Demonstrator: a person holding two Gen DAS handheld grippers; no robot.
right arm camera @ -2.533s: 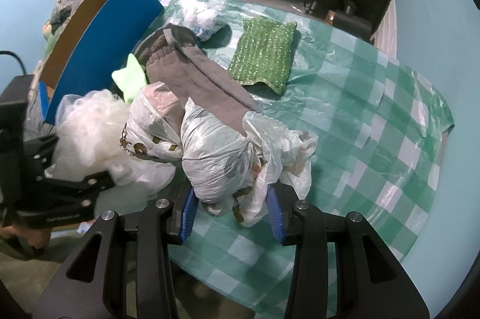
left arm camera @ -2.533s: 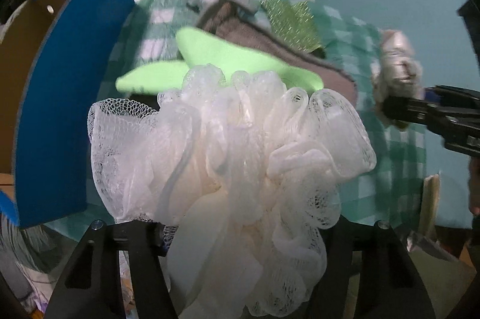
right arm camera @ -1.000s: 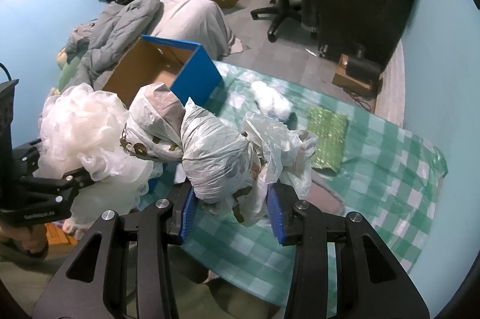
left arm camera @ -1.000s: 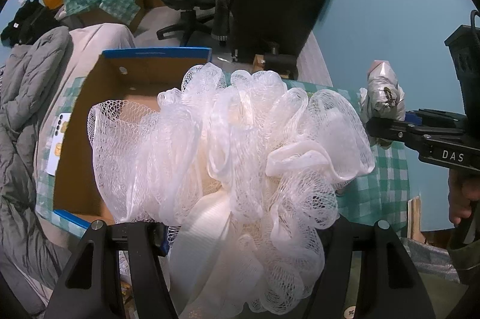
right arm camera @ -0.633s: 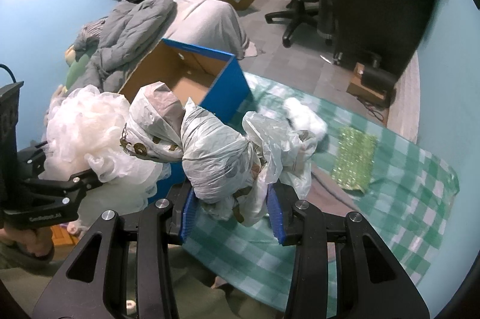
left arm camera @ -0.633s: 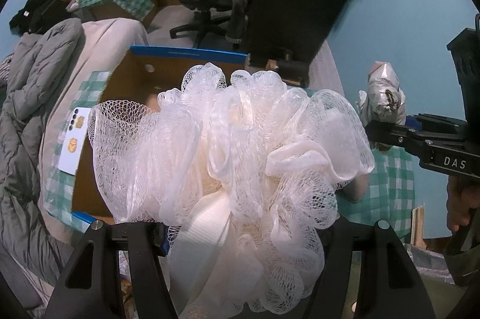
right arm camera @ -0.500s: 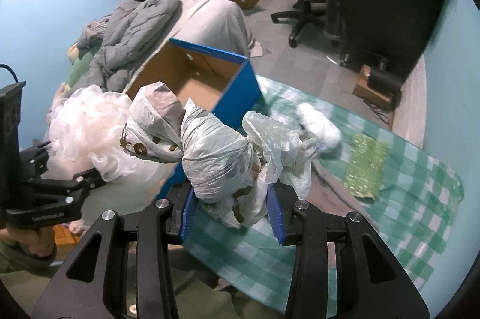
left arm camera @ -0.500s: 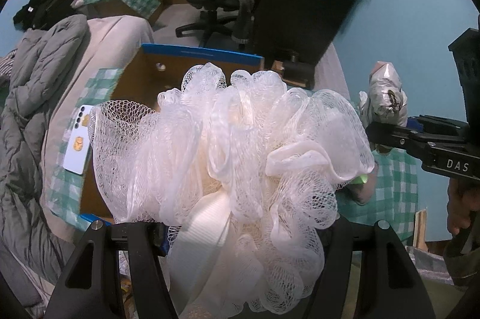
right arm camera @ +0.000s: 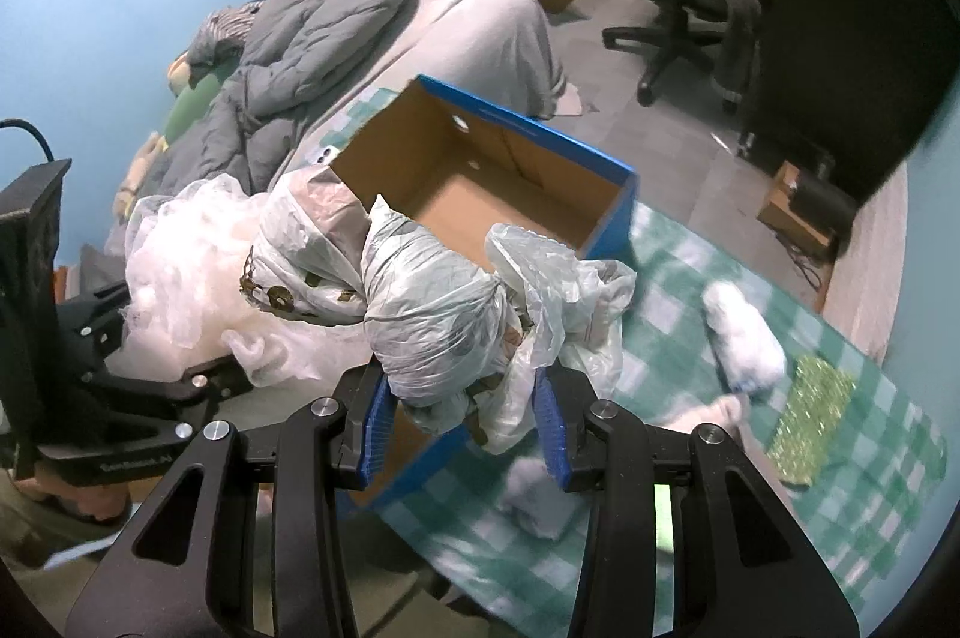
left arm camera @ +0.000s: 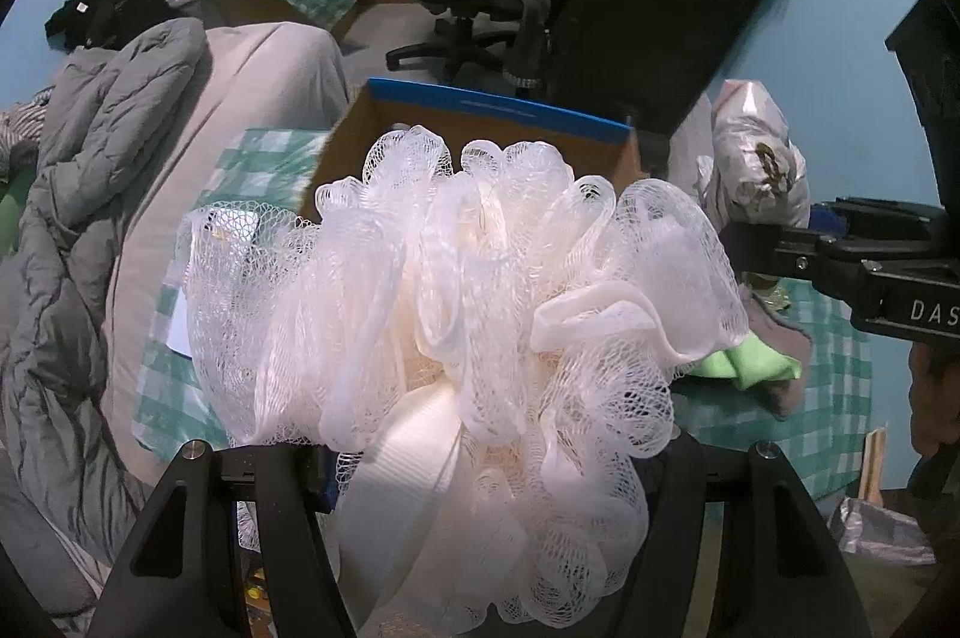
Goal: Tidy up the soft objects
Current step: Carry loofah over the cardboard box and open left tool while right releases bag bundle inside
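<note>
You've got both tools loaded and angled down twd the box (right arm camera: 480,194), which fits the job: soft stuff goes off the counter (right arm camera: 840,488) into one container. Your left tool (left arm camera: 480,464) is clamped on the white mesh bath pouf (left arm camera: 462,314); its jaws stand fairly wide bc the pouf is bulky and springy, and the netting spills over both fingers, so the pads themselves are hidden. Your right tool (right arm camera: 462,416) is squeezed on the knotted plastic-bag bundle (right arm camera: 432,302), blue pads (right arm camera: 375,428) pinching it low near the tied neck so the puffy lobes stick up and fwd, clear of the grip. Box sits open-topped at the counter's edge w/ nothing visible inside, prob the drop spot for both items. Views differ a lot: left wrist cam is nearly filled by the pouf, so you only get the box's far blue rim and a sliver of brown wall behind it, plus a lime-green cloth (left arm camera: 750,368) and grey towel (left arm camera: 780,338) on the counter to the right, and the right tool w/ its bundle coming in from that side. Right wrist cam looks over the bundle and gives the whole box interior, its blue outer face, the counter's green check cloth, a glittery green scrub pad (right arm camera: 810,416), a blurred white fluffy item (right arm camera: 744,338) not yet collected, and your left tool w/ pouf at the left edge.
</note>
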